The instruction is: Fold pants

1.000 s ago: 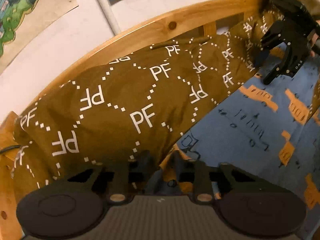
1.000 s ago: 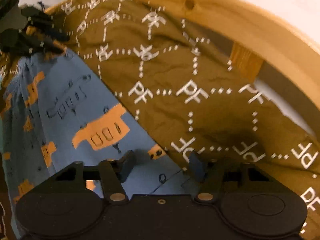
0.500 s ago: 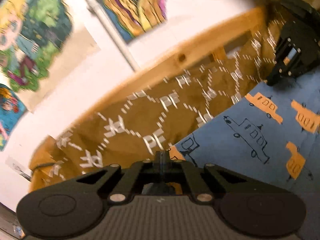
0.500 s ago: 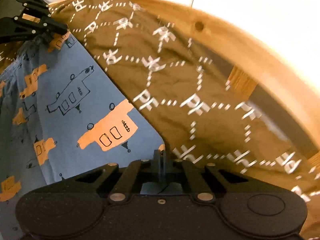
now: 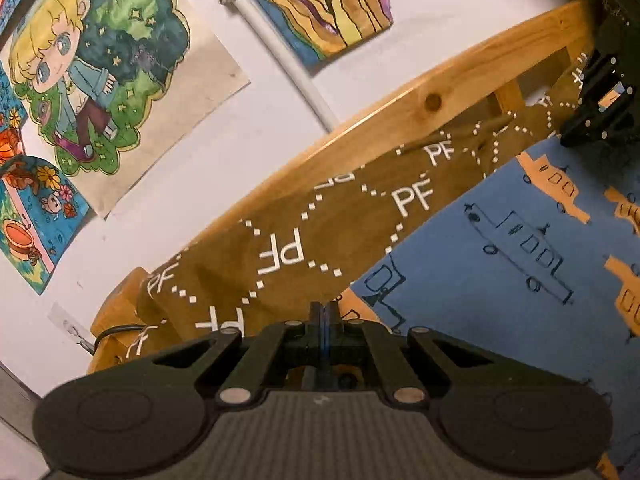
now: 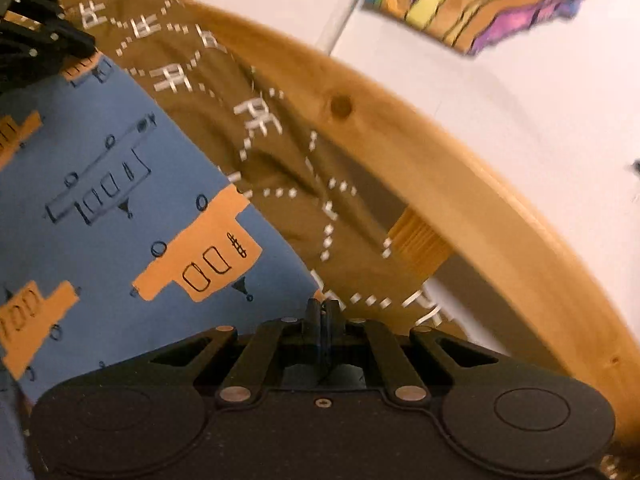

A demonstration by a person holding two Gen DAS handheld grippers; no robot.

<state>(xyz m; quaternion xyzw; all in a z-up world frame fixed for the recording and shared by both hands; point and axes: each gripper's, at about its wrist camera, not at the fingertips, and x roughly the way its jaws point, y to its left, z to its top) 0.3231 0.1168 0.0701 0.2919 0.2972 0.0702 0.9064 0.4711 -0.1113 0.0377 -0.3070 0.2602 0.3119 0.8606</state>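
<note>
In the left wrist view, the left tool (image 5: 325, 312) is pinching a corner of the blue pants (image 5: 520, 264), its jaws pressed together on the cloth, with the brown bedcover (image 5: 320, 216) and wooden bed rail (image 5: 400, 120) lying beyond. In the right wrist view, the right tool (image 6: 323, 310) is likewise clamping the pants (image 6: 100, 184) at another corner beside the bedcover (image 6: 288, 152).

Left gripper (image 5: 324, 312) clamped, fingers pressed together on the blue pants (image 5: 520, 280) at 6 o'clock. Right gripper (image 6: 322, 312) likewise pinched on the same fabric. Each seen by the other: right at 2 o'clock, left at 10 o'clock.
</note>
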